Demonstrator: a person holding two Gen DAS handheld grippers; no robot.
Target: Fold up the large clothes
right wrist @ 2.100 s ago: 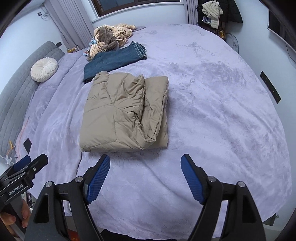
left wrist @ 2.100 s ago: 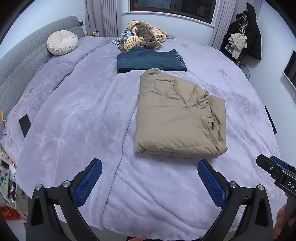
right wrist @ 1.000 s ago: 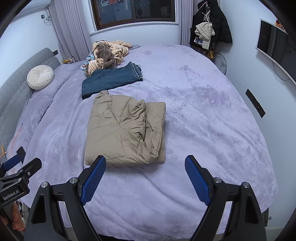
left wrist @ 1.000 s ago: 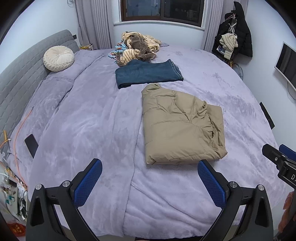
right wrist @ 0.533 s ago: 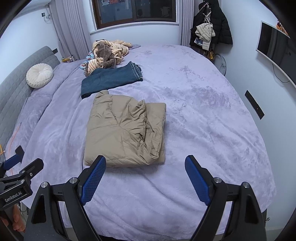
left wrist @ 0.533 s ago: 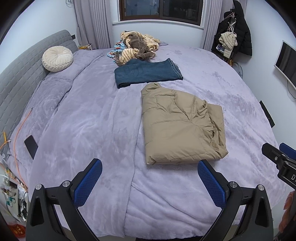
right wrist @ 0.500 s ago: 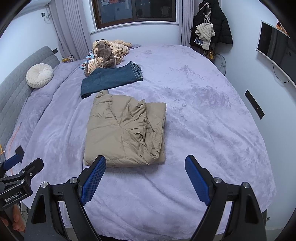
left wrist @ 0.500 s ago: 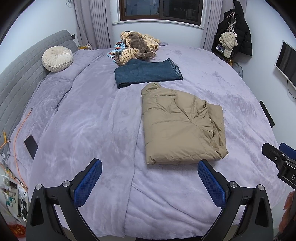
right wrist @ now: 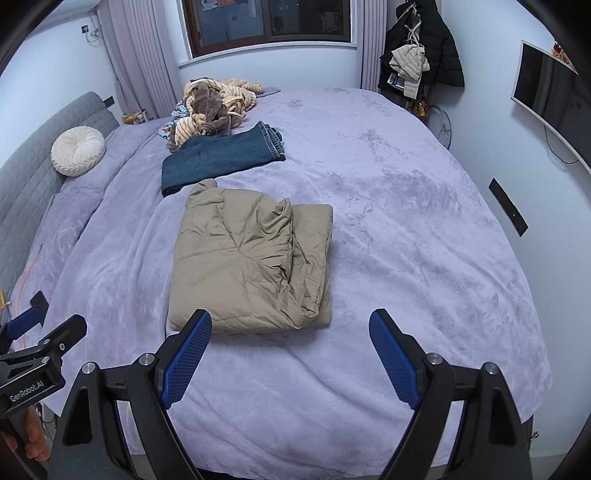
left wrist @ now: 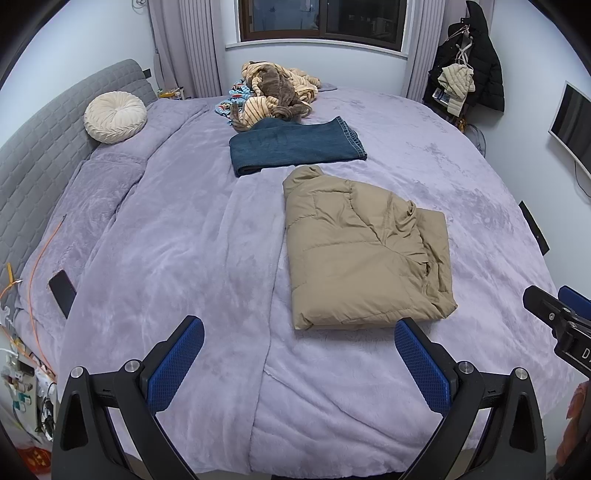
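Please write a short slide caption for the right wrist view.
Open right gripper above the bed, facing a folded tan puffer jacket and folded jeans.

My bed (left wrist: 155, 258) wears a lilac plush cover. At its head, a round cream cushion (left wrist: 115, 117) leans on the grey headboard (left wrist: 40, 147). A phone (left wrist: 62, 292) lies near the bed's left edge beside an orange cable (left wrist: 37, 258). Right of the bed hang a black coat (right wrist: 436, 48) and a TV (right wrist: 546, 96); beyond it, a dark window (left wrist: 317, 18).
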